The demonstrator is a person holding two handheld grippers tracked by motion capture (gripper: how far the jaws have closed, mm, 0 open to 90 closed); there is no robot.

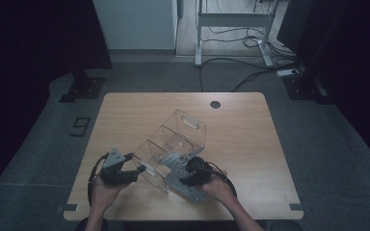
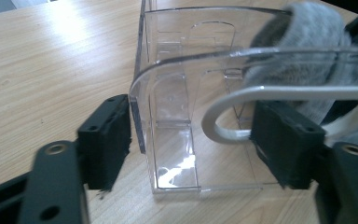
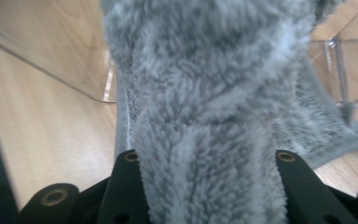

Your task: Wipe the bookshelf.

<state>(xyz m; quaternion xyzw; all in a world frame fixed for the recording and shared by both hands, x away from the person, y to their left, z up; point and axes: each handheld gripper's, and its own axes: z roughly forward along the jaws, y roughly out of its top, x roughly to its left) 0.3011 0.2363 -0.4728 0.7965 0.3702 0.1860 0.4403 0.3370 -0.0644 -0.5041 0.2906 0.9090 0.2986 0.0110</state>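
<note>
Pale wooden table (image 1: 125,115) — bare around the bin. Clear plastic divided bin (image 1: 173,142) — near my edge, tilted. My left gripper (image 2: 191,140) — at its near end, jaws straddling the end wall, not pinching. Grey fluffy cloth (image 3: 205,107) — beside the bin, bunched tight in my right gripper (image 3: 207,186). Wiping looks underway; how much remains, I cannot tell.

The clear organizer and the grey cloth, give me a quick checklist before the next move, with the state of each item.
1. Right gripper clamped on the grey cloth: ok.
2. Left gripper straddling the end wall of the clear organizer: ok, jaws on either side.
3. Left jaws actually pressing that wall: cannot tell.
4. Cloth reaching the organizer: ok, it lies against its side.
5. Organizer flat on the table: cannot tell.
</note>
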